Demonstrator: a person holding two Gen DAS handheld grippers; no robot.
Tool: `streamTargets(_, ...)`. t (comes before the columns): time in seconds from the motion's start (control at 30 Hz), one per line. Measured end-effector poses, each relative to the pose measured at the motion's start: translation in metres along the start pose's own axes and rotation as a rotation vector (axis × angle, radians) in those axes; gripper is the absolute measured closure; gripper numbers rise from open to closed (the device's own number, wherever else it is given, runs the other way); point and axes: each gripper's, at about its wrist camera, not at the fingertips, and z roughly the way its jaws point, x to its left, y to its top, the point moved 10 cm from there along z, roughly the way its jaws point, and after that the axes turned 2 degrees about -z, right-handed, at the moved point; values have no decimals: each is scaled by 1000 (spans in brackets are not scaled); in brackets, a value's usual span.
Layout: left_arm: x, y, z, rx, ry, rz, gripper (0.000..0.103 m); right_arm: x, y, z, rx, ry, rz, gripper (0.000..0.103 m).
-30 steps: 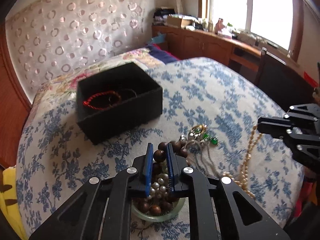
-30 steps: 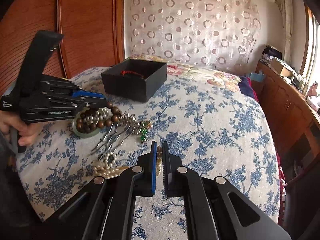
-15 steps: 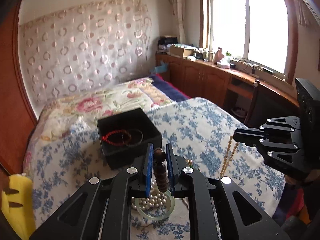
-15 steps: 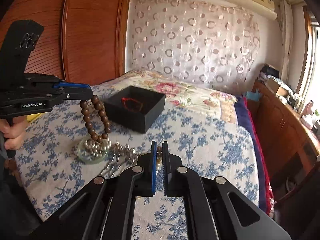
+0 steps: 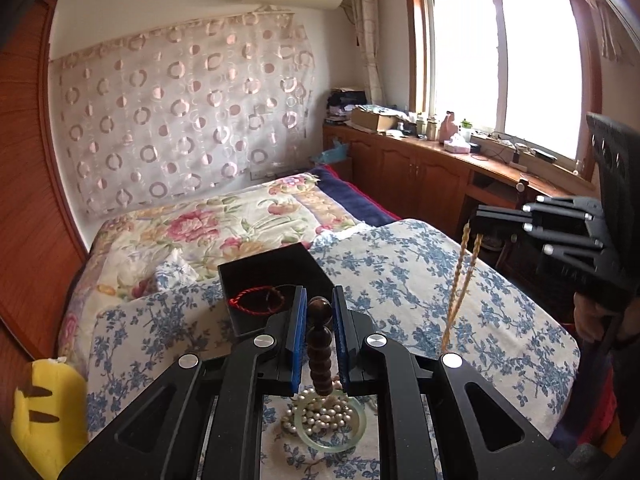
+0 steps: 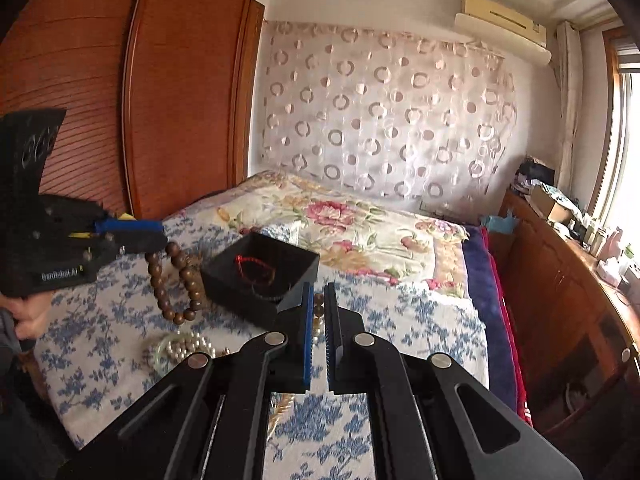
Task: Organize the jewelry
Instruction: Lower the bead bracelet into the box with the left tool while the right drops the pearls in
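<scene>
Bedroom, bed (image 5: 420, 264) dressed in blue-flowered white cover, floral quilt beyond, circle-patterned curtain on the far wall, wooden cabinets under a bright window at 2 o'clock.

Left wrist view:
- Left gripper (image 5: 319, 316), at 6 o'clock, jaws narrow and clamped on a brown bead bracelet (image 5: 320, 344); the beads hang straight down between the blue pads.
- Pale green bangle (image 5: 360, 432), directly below the hanging beads, lying on the cover and filled with a heap of pearl beads (image 5: 326, 414).
- Black box (image 5: 272, 276), open-topped, just beyond the fingertips toward 12 o'clock; a red cord bracelet (image 5: 256, 300) lies on its floor, with a dark ring-shaped item beside it, too dim to identify.
- Right gripper (image 5: 478, 216), at 3 o'clock, raised above the bed, pinching a cream bead necklace (image 5: 460, 280) that drops as two strands toward the cover.
- Yellow plush toy (image 5: 44, 412), at 8 o'clock by the bed edge.

Right wrist view:
- Right gripper (image 6: 319, 320), at 6 o'clock, jaws nearly together; small cream beads (image 6: 318, 312) show in the gap at the tips.
- Left gripper (image 6: 156, 238), at 9 o'clock, held by a hand (image 6: 30, 314); the brown bead bracelet (image 6: 176, 280) dangles from it as a loop, clear of the cover.
- Black box (image 6: 260, 276), just right of that loop, red cord visible inside.
- Green bangle with pearls (image 6: 180, 350), on the cover at 8 o'clock, below the loop.
</scene>
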Motion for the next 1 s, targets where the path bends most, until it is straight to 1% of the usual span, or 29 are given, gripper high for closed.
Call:
streamTargets(0.2,11,4,-1,-9,18,-10,91,-1,29,0,-39,3,-8,97)
streamTargets(0.3,17,7,2,-12,38,4,91,-1,47,1,-58,0,-24,97)
streamTargets(0.4,23,9,8,-7,55,19,91,1,62,4,-68,-3,-41,97)
streamTargets(0.53,37,8,19,8,73,-2,91,3,82,11,-84,-5,-58,97)
streamTargets(0.67,50,9,26,16,93,-16,91,7,95,18,-92,19,-58,97)
streamTargets(1.0,71,19,28,7,103,-34,91,17,119,37,-104,42,-66,97)
